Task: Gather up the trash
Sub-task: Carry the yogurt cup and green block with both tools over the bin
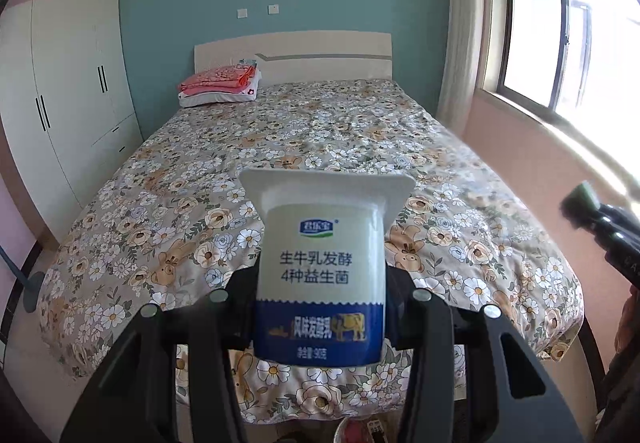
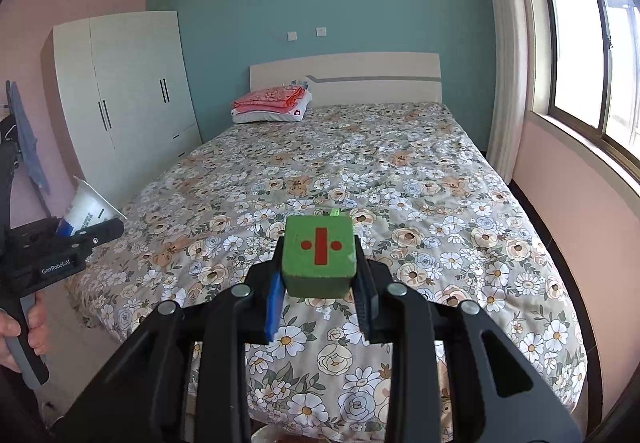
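Observation:
My left gripper (image 1: pixel 320 307) is shut on a white and blue yogurt cup (image 1: pixel 322 263), held upright above the foot of the bed. The cup also shows in the right wrist view (image 2: pixel 86 213), at the left, in the left gripper (image 2: pixel 76 239). My right gripper (image 2: pixel 320 283) is shut on a green block (image 2: pixel 319 255) with a red bar and two red dots on its face. The block also shows blurred at the right edge of the left wrist view (image 1: pixel 580 205). Both are held over the bed's near end.
A bed (image 2: pixel 400 183) with a floral cover fills the middle. Folded pink cloth on a white pillow (image 2: pixel 272 105) lies by the headboard. A white wardrobe (image 2: pixel 128 91) stands at the left, a window (image 2: pixel 588 55) at the right. Something red and white (image 1: pixel 360 431) lies low under the left gripper.

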`<state>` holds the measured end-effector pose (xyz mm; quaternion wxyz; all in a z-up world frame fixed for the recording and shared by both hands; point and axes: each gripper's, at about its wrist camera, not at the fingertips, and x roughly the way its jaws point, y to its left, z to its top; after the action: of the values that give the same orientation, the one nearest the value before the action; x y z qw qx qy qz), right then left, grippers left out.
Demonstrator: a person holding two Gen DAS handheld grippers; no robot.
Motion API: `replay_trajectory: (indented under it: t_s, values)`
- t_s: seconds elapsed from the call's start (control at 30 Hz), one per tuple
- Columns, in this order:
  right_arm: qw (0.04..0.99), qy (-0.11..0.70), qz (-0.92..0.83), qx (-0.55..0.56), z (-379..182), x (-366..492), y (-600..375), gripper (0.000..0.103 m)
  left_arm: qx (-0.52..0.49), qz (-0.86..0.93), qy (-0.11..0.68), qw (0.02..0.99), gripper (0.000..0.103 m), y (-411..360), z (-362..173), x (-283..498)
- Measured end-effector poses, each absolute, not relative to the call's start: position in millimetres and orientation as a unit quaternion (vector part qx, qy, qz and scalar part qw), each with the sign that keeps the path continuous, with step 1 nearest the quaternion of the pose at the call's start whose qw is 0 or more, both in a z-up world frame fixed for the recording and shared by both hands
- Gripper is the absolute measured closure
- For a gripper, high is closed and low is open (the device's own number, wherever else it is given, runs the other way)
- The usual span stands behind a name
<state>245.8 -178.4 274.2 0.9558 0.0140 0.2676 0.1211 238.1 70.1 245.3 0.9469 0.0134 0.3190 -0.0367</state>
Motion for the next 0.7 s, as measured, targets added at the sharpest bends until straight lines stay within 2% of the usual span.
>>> replay_trajectory:
  t_s: [0.33, 0.7]
  values:
    - [0.94, 0.309, 0.142, -0.007, 208, 203, -178, 0.072, 0.04, -0.074, 0.364, 0.928, 0.055, 57, 169, 190]
    - [0.903, 0.39, 0.177, -0.04, 94, 165, -161, 0.072, 0.049, -0.123, 0.439, 0.889, 0.055, 40, 67, 153]
